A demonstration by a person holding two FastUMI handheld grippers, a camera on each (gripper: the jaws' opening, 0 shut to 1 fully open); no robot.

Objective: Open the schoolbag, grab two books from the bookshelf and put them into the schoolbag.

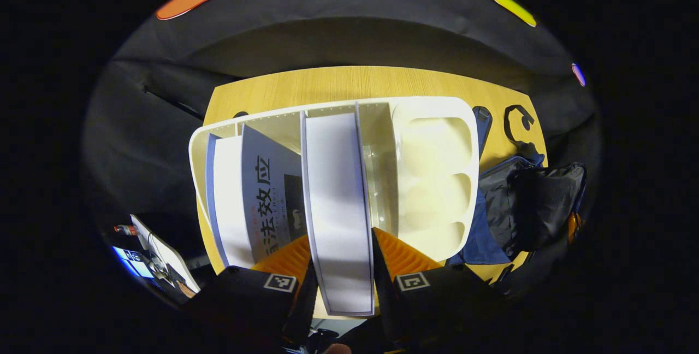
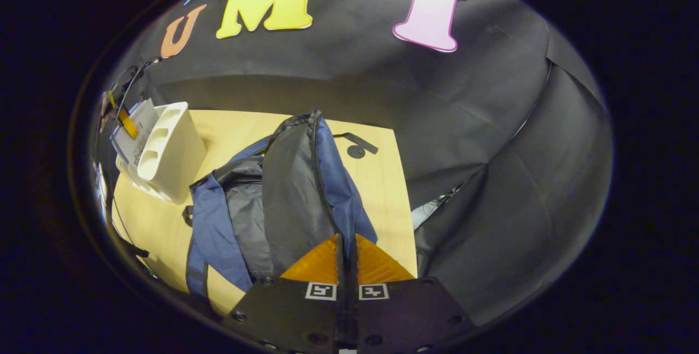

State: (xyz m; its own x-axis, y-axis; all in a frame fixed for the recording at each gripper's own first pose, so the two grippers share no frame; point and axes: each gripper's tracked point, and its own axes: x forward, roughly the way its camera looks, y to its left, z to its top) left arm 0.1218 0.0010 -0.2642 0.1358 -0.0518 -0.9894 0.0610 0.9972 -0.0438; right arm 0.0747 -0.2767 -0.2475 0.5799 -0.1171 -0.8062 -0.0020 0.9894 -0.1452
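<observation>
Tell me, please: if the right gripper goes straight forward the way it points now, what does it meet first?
Most likely the schoolbag: the right gripper, fingers together, points at its raised grey flap. Depth is unclear, so contact may already exist.

The left tongs [image 1: 341,258] reach forward with their two orange fingers [image 1: 286,258] spread apart, one pad pressed to each side of an upright white-edged book [image 1: 338,206], so they are clamped on it. The right tongs [image 2: 345,261] point forward and slightly down, their orange fingers [image 2: 317,264] drawn together with only a thin dark slit between them, pinching the edge of the schoolbag [image 2: 295,190].
</observation>
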